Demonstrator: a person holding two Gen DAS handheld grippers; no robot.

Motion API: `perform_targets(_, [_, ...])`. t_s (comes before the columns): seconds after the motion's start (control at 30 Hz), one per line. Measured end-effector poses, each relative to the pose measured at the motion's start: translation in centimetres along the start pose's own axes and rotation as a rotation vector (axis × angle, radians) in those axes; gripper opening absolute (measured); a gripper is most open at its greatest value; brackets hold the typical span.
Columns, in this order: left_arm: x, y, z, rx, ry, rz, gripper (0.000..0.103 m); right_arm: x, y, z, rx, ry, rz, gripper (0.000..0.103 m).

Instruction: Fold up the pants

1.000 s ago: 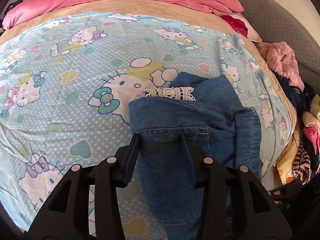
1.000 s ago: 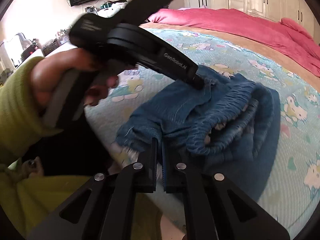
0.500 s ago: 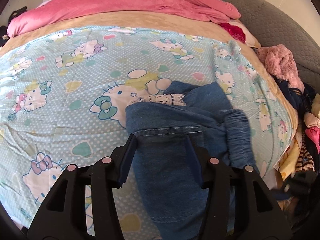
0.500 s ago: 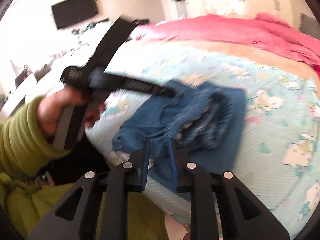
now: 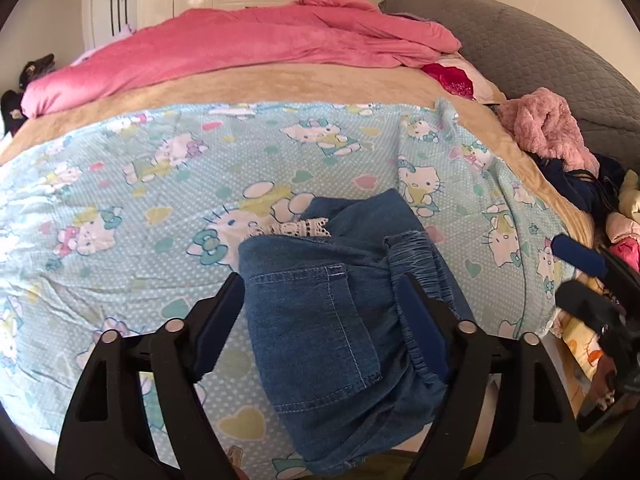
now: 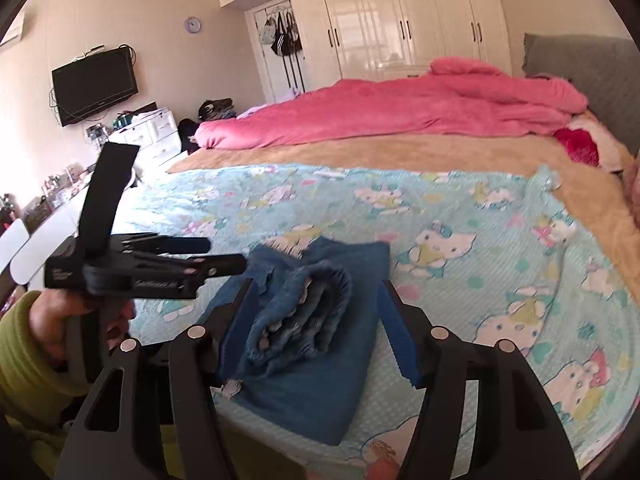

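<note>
From the left wrist view, a big bed [image 5: 120, 208] fills the frame, with a light blue cat sheet on it and a pink blanket [image 5: 248, 48] piled along the top. The pants [image 5: 332, 320] lie in the lower middle, near the front edge of the bed. They are blue jeans, folded into a small thick bundle, with a bit of white lace [image 5: 296, 228] peeking out at the far side. The left tool [image 5: 324, 320] is open wide, one finger on each side of the bundle, and holds nothing. A messy heap of clothes [image 5: 544, 128] sits at the right edge.

From the right wrist view, white closets and a TV [image 6: 94, 84] stand at the back of the room. The pants [image 6: 320, 360] sit in the lower middle. The right tool [image 6: 316, 324] is open wide too and holds nothing. The left tool [image 6: 200, 256] floats at the left, just beside the bundle.

What could go wrong? The top roll looks puffy and loose, so I think it could flop open. The bundle is near the bed's edge, so a bump from a finger could push it off.
</note>
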State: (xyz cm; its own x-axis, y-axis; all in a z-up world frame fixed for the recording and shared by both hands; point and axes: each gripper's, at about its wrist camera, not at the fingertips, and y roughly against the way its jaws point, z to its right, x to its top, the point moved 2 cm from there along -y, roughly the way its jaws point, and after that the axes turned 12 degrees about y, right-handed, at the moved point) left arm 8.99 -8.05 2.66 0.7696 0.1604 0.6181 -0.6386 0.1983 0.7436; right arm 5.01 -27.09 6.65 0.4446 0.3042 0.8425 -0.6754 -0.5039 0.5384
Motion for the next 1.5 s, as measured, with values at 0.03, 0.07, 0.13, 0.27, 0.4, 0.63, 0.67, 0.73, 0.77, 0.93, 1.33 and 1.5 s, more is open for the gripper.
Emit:
perform_targets(0.03, [0.0, 0.2, 0.0, 0.002, 0.001, 0.005, 0.076, 0.1, 0.0, 0.1, 0.002, -0.002, 0.003, 0.060])
perform_targets(0.07, [0.1, 0.6, -0.1, 0.003, 0.003, 0.014, 0.076, 0.2, 0.0, 0.1, -0.002, -0.002, 0.005, 0.060])
perform_targets(0.13, [0.1, 1.0, -0.3, 0.007, 0.011, 0.025, 0.079, 0.5, 0.0, -0.1, 0.001, 0.003, 0.008, 0.060])
perform_targets(0.27, [0.2, 1.7, -0.8, 0.015, 0.030, 0.040, 0.083, 0.9, -0.1, -0.4, -0.004, 0.014, 0.014, 0.060])
perform_targets(0.4, [0.2, 2.6, -0.9, 0.018, 0.038, 0.057, 0.086, 1.5, 0.3, -0.7, -0.013, 0.022, 0.031, 0.089])
perform_targets(0.63, [0.0, 4.0, -1.3, 0.022, 0.052, 0.082, 0.093, 2.5, 1.2, -0.9, -0.039, 0.038, 0.057, 0.089])
perform_targets(0.67, [0.0, 4.2, -1.4, 0.023, 0.055, 0.085, 0.093, 2.7, 1.3, -0.9, -0.048, 0.039, 0.061, 0.090])
perform_targets(0.73, [-0.1, 4.6, -1.5, 0.026, 0.059, 0.091, 0.093, 3.0, 1.7, -0.8, -0.055, 0.037, 0.071, 0.090])
perform_targets(0.77, [-0.1, 4.8, -1.5, 0.029, 0.063, 0.093, 0.093, 3.1, 1.8, -0.7, -0.059, 0.036, 0.075, 0.091])
perform_targets(0.93, [-0.1, 5.6, -1.7, 0.039, 0.064, 0.108, 0.093, 3.5, 2.3, -0.8, -0.078, 0.051, 0.084, 0.095])
perform_targets(1.33, [-1.0, 6.7, -2.9, 0.071, 0.089, 0.119, 0.093, 3.7, 2.2, -0.4, -0.133, 0.046, 0.047, 0.096])
perform_targets(1.5, [-1.6, 6.1, -3.2, 0.086, 0.087, 0.111, 0.093, 2.9, 1.6, 0.9, -0.170, 0.011, 0.008, 0.096])
